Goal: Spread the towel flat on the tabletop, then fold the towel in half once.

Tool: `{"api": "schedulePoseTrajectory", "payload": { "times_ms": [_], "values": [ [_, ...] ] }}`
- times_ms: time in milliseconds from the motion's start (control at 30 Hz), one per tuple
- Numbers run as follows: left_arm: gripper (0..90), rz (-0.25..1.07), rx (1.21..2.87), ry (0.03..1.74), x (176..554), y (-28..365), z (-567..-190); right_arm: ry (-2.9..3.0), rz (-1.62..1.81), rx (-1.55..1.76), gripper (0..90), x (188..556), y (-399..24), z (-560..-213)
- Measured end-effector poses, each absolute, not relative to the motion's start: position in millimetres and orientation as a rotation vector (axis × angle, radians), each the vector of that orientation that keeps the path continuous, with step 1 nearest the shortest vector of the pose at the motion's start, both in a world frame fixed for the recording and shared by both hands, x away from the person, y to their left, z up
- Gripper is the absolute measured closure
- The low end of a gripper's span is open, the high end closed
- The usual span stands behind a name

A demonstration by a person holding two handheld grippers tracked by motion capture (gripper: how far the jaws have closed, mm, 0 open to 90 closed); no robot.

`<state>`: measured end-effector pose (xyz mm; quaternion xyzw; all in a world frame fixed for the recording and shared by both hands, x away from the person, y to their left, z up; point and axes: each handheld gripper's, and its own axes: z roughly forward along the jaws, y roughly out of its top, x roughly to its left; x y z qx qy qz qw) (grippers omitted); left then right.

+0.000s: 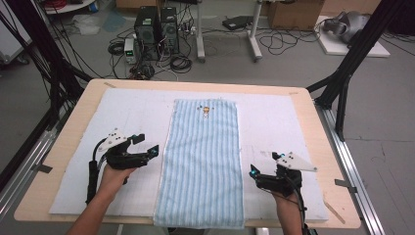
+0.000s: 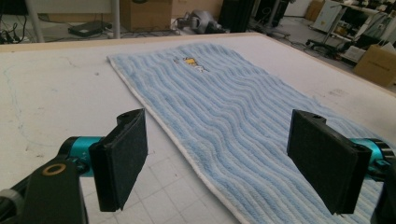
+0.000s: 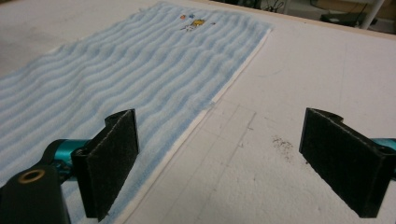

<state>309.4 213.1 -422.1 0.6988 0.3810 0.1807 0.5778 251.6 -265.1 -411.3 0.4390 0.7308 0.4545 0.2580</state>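
Towel (image 1: 203,161): lay flat on worktop (image 1: 303,105); small emblem (image 1: 207,111) unreadable.
Left claw (image 1: 151,147): jaws apart, left of towel.
Right claw (image 1: 253,172): jaws apart, right of towel.

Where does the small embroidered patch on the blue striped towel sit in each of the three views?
High view: the patch sits near the far end of the towel, at mid-width.
Left gripper view: patch at upper centre, beyond both open jaws.
Right gripper view: patch at top centre, near the towel's far end.
Shared landmark: the towel's white hem on the white mat.
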Motion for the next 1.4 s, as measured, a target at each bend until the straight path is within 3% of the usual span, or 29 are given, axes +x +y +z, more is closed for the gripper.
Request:
{"api": "schedulePoseTrajectory", "payload": {
  "times_ms": [800, 1400],
  "values": [
    [22.8, 0.415, 1.655, 0.925, 304, 219, -412, 1.98, 1.248, 1.174, 11.2, 261, -266, -390],
    [21.4, 0.335, 1.65, 0.971, 344, 218, -401, 2.056, 1.291, 1.165, 11.3, 303, -247, -390]
  ]
}}
